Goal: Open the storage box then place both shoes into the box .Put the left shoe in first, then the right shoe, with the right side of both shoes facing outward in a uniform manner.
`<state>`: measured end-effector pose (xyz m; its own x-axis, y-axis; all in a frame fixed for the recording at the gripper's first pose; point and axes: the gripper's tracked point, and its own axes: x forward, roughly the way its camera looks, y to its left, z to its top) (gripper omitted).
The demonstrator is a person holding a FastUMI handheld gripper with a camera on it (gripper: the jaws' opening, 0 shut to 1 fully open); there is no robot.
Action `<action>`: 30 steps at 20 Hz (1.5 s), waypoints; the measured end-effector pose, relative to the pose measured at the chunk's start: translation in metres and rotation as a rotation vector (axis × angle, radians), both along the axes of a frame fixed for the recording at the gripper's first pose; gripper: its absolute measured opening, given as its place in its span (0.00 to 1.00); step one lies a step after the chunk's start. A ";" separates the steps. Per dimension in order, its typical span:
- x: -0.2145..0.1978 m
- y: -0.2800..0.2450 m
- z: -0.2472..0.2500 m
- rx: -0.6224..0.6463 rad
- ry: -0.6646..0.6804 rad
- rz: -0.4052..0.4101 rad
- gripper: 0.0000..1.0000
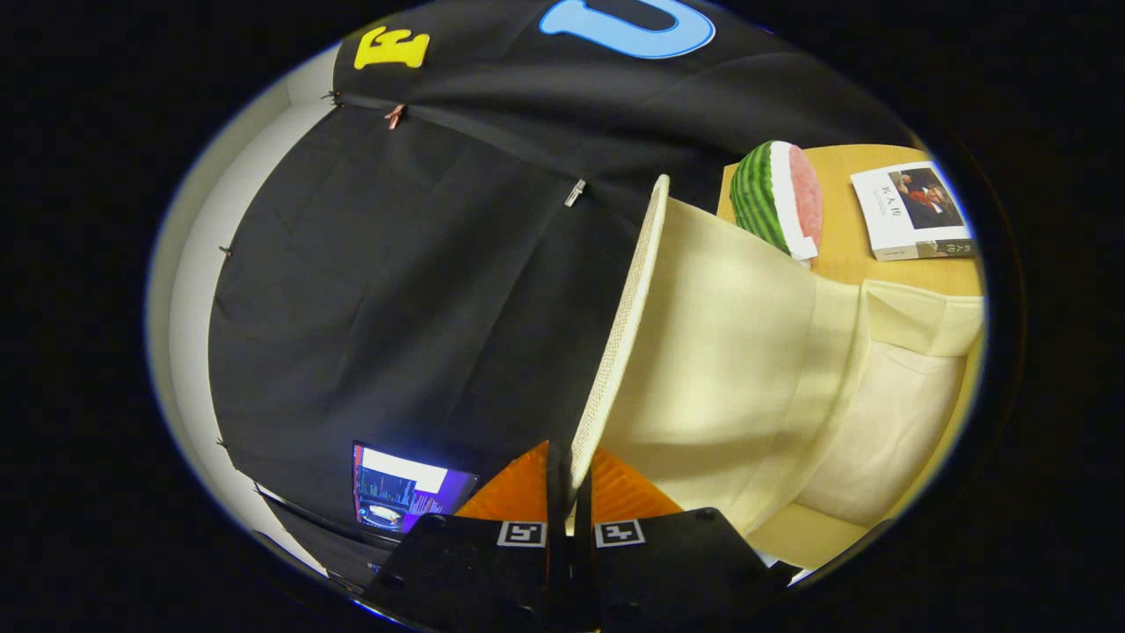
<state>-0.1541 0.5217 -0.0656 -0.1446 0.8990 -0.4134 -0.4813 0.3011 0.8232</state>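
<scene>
The one camera rides on the tongs (569, 519) and looks forward along their two fingers, which are pressed together on the thin edge of the storage box lid (620, 325). It sits very close to that lid, which runs away from the lens. The view is rolled sideways: the desk (844, 255) beyond the lid stands on edge, and the booth wall is on the lid's other side.
</scene>
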 end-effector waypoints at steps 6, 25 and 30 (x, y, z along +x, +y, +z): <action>0.006 0.012 -0.009 -0.029 -0.013 -0.030 0.06; 0.178 -0.317 -0.032 -0.406 -0.593 -0.516 0.98; 0.181 -0.404 -0.105 -0.542 -0.459 -0.660 0.98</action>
<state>0.0269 0.1174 -0.1701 0.5995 0.4124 -0.6859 -0.3193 0.9091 0.2676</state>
